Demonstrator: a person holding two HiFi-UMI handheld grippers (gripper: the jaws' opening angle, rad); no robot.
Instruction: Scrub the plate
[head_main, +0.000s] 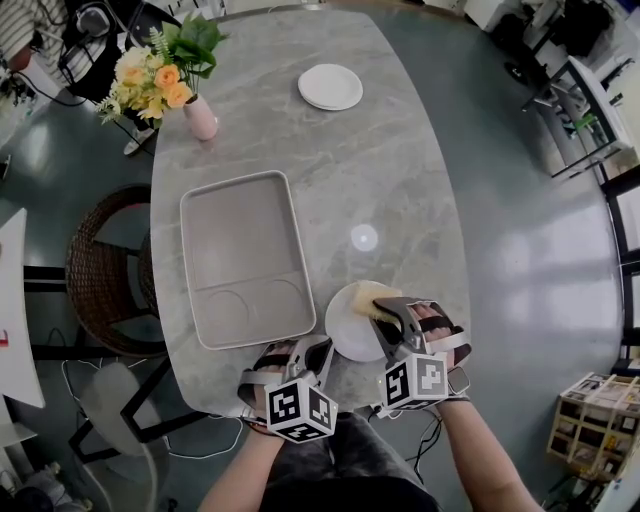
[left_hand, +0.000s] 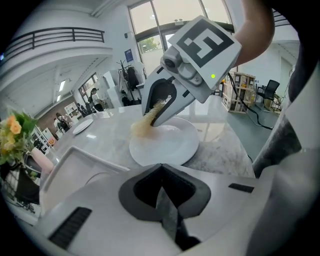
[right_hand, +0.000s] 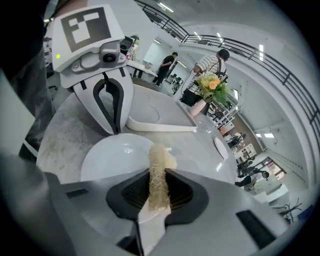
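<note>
At the left of the surface (head_main: 400, 170) stands a flower vase (head_main: 200, 117), well apart from the work. Next comes a grey tray (head_main: 240, 255), its right rim just beside the plate (head_main: 345, 330).

The left tongs (head_main: 300, 350) hover at the near edge of the surface, just short of the plate's near-left rim. I read their state in the left gripper view: the jaws are pressed together with nothing between them, and the plate (left_hand: 165, 145) lies ahead of them.

The plate sits close to the near edge, between the two tongs.

The right tongs (head_main: 385, 305) are clamped on a yellow sponge (head_main: 372, 298). In the right gripper view the sponge (right_hand: 159, 170) runs lengthwise along the jaws and projects forward. Its tip rests at the plate's far-right rim.

I judge that the plate's bare centre (right_hand: 115, 155) lies left of the sponge tip and toward me. The scrubbing stroke should therefore sweep that way. The right tongs (right_hand: 159, 192) are the working pair.
</note>
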